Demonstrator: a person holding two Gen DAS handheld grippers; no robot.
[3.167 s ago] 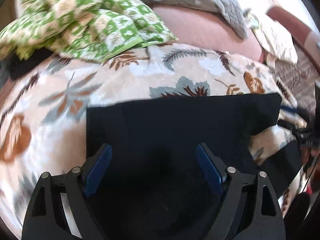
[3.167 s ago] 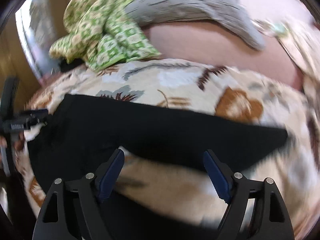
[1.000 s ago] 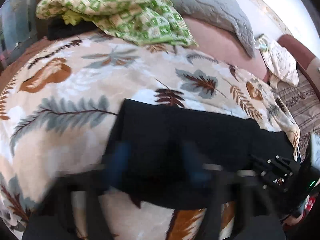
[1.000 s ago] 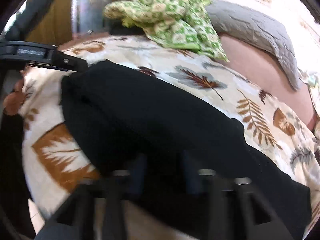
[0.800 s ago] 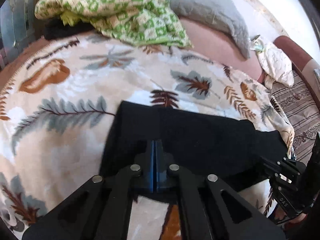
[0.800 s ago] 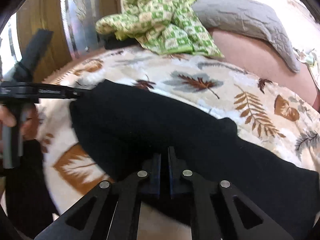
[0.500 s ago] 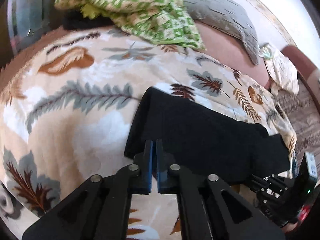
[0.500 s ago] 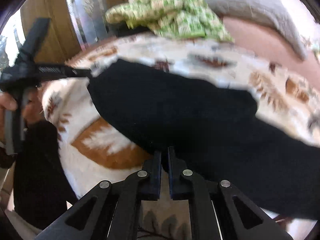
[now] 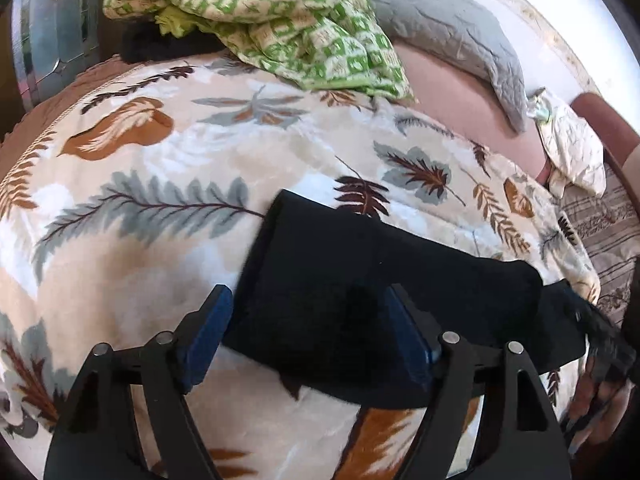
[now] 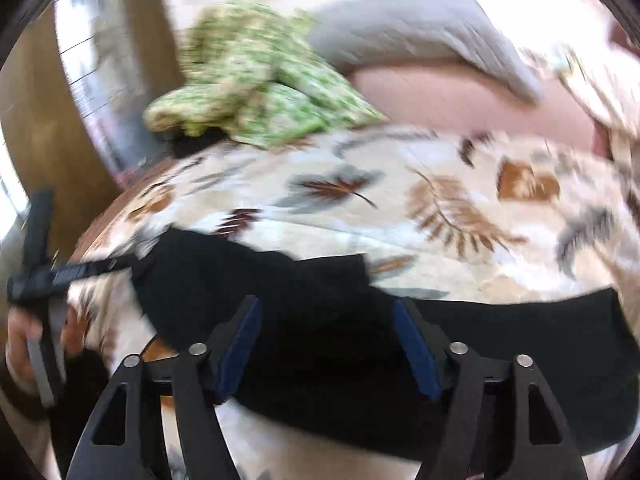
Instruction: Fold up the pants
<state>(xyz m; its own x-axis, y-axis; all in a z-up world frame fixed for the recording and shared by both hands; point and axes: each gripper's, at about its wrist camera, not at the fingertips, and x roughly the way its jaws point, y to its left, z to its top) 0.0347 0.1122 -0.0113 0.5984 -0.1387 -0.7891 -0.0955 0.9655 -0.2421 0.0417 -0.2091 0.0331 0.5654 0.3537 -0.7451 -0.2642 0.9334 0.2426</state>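
The black pants [image 9: 384,288] lie folded in a long band on the leaf-print blanket [image 9: 160,168]. My left gripper [image 9: 308,336] is open and empty, its blue pads over the near left end of the pants. In the right wrist view, which is blurred, the pants [image 10: 328,320] stretch across the blanket [image 10: 440,208]. My right gripper [image 10: 328,344] is open and empty just above the pants' near edge. The left gripper's handle [image 10: 40,276] shows at the far left of that view.
A green checked cloth [image 9: 264,16] and a grey quilt [image 9: 440,28] are heaped at the back of the bed. A pink sheet [image 9: 452,88] and a cream pillow [image 9: 572,148] lie at the back right. A striped cover [image 9: 600,224] lies at the right edge.
Both grippers were shut on the pants half a second ago and have now opened and let go. The pants lie flatter, drawn out in a band.
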